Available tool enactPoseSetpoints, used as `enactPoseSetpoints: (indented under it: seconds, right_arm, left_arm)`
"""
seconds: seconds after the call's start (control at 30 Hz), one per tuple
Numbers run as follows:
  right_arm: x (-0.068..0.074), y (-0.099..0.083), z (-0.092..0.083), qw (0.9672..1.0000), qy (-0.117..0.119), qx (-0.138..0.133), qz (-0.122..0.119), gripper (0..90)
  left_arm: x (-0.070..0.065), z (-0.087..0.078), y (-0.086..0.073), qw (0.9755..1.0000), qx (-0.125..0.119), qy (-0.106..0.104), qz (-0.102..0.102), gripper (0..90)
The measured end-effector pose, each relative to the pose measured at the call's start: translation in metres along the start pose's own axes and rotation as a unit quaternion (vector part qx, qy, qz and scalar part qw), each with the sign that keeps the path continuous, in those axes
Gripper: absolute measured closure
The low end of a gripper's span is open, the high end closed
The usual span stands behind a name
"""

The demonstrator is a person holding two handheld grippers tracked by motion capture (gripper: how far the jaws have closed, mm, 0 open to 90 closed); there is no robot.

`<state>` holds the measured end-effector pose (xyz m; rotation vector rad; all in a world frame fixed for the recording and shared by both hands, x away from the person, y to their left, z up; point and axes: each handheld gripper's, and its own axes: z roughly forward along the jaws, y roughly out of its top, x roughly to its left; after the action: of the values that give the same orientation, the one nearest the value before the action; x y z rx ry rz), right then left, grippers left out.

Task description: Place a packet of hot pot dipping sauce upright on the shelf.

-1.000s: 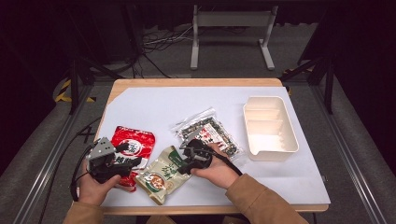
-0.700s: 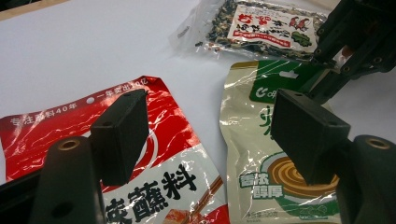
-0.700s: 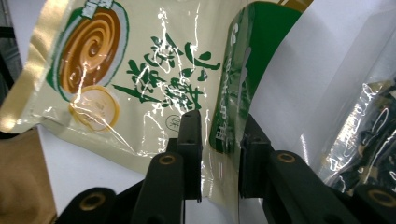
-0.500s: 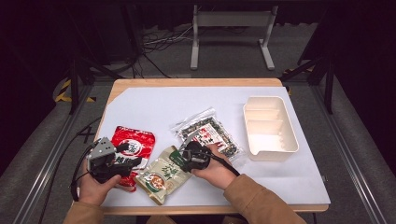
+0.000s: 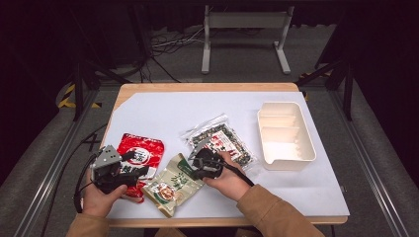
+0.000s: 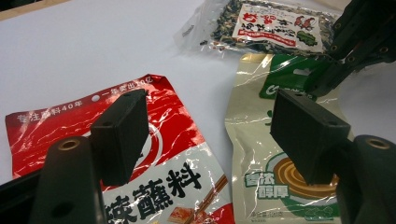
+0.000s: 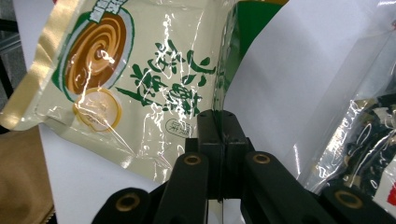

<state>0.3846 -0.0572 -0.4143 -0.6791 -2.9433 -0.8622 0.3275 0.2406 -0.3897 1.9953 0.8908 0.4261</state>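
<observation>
Near the table's front edge, right gripper (image 5: 199,163) has just been closing and now pinches the top edge of the beige-and-green snack pouch (image 5: 173,184); the right gripper view shows both jaws pressed together on the pouch film (image 7: 154,88). Compared with a second ago, the pouch hasn't shifted and lies flat between the red sauce packet (image 5: 140,152) and the clear seaweed bag (image 5: 222,139). Left gripper (image 5: 129,172) hovers released over the red packet, jaws apart, nothing between them. White divided bin (image 5: 285,135) sits well apart to the right. Grasp looks made, so lifting the pouch toward the bin is likely next.
</observation>
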Motion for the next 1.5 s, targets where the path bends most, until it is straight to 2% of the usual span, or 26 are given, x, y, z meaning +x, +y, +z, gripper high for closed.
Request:
enactPoseSetpoints:
  seconds: [0.5,0.73,0.87,1.0,1.2,1.33,1.43,1.47,1.5]
  right_arm:
    - [0.011,0.011,-0.032,0.9991,0.020,-0.037,-0.007,89.9]
    - [0.019,0.018,-0.048,0.9981,0.022,-0.053,-0.024,89.9]
    - [0.027,0.023,-0.060,0.9969,0.022,-0.066,-0.038,90.0]
    - [0.035,0.027,-0.071,0.9956,0.021,-0.075,-0.052,90.0]
    - [0.044,0.033,-0.090,0.9934,0.011,-0.088,-0.074,90.0]
    - [0.049,0.035,-0.102,0.9922,-0.007,-0.088,-0.088,90.0]
    - [0.049,0.036,-0.112,0.9909,-0.031,-0.084,-0.100,90.0]
    - [0.049,0.036,-0.112,0.9909,-0.031,-0.084,-0.100,90.0]
    - [0.047,0.036,-0.118,0.9908,-0.041,-0.083,-0.099,90.0]
  left_arm:
    - [0.003,-0.003,0.000,0.9999,-0.009,-0.003,-0.007,28.4]
    - [0.006,-0.005,0.000,0.9997,-0.015,-0.008,-0.018,28.4]
    - [0.008,-0.008,0.000,0.9990,-0.027,-0.018,-0.032,28.3]
    - [0.008,-0.011,0.001,0.9984,-0.037,-0.024,-0.035,28.2]
    - [0.008,-0.012,0.001,0.9983,-0.045,-0.021,-0.032,28.2]
    - [0.009,-0.013,0.000,0.9980,-0.045,-0.020,-0.040,28.2]
    - [0.010,-0.013,0.000,0.9979,-0.046,-0.018,-0.043,28.2]
    - [0.010,-0.013,0.000,0.9979,-0.046,-0.018,-0.043,28.2]
    - [0.011,-0.013,-0.001,0.9978,-0.048,-0.016,-0.042,28.2]
